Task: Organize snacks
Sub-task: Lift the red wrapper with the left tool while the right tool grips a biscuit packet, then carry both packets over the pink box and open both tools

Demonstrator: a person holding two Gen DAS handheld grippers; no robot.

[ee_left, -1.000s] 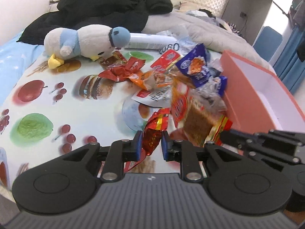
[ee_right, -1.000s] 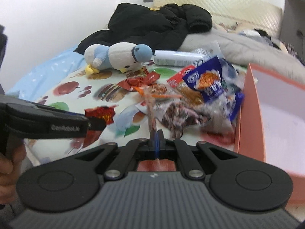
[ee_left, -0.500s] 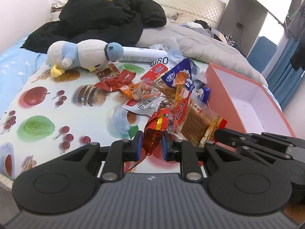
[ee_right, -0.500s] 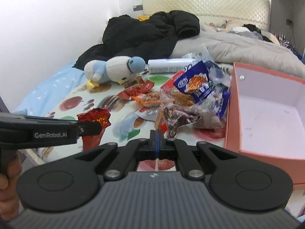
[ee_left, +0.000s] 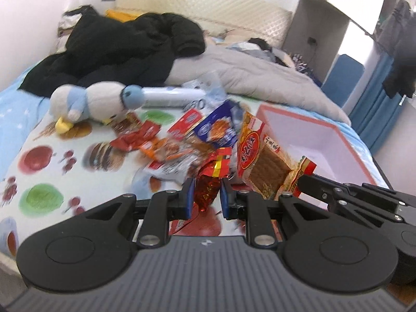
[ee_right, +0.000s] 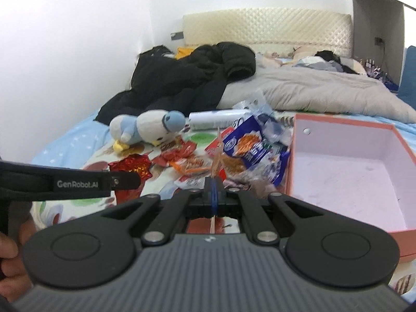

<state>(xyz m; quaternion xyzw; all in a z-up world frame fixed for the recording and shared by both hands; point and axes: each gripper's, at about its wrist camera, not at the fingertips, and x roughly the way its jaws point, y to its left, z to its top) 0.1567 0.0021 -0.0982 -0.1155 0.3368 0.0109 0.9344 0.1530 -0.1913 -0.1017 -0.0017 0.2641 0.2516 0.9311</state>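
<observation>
My left gripper (ee_left: 206,195) is shut on a crinkled red foil snack packet (ee_left: 209,182), held above the printed cloth; that packet also shows in the right wrist view (ee_right: 131,167). My right gripper (ee_right: 213,191) is shut on a flat orange-and-brown snack packet, seen edge-on (ee_right: 216,156) there and broadside in the left wrist view (ee_left: 262,161), lifted beside the box. A pile of snack packets (ee_left: 187,140) lies mid-cloth, with a blue packet (ee_right: 249,143) on top. A pink open box (ee_right: 345,166) stands to the right, with nothing inside.
A blue-and-white plush bird (ee_left: 96,104) lies at the back left of the fruit-print cloth (ee_left: 52,161). A white tube (ee_right: 215,121) lies behind the pile. A black coat (ee_left: 117,52) and a grey duvet (ee_right: 312,91) cover the bed behind.
Both grippers have risen and pulled back from the pile with their packets. The view now takes in more of the bed and the box.
</observation>
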